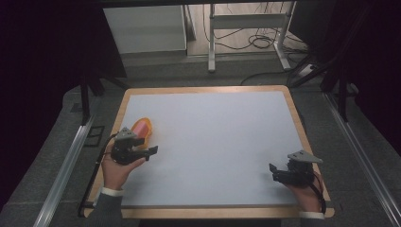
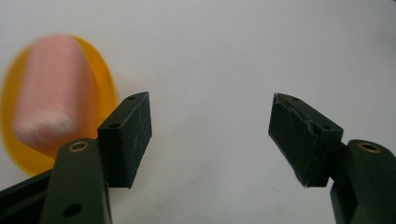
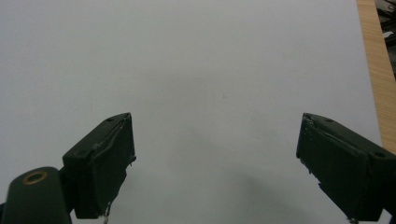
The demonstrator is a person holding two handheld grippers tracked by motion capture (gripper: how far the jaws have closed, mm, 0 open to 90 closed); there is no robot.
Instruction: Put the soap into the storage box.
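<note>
The left hand-held gripper hovers low over the white tabletop, its jaws standing wide with nothing between them. Just beside its left jaw, on the outer side, lies an orange plate with a pink roll, perhaps a rolled cloth, resting on it; both are blurred in the left gripper view. From above, the plate sits just beyond that hand-held gripper, near the tabletop's left edge.

To take the roll well, I judge the hand-held gripper should swing toward the plate, centre the roll between the pads, and close across its narrow width without snagging the rim.

The right hand-held gripper rests well apart, near the right front corner, jaws also wide and empty. Nothing lies between either hand-held gripper and the plate. Past the tabletop stand desk legs and loose cables on the floor.
</note>
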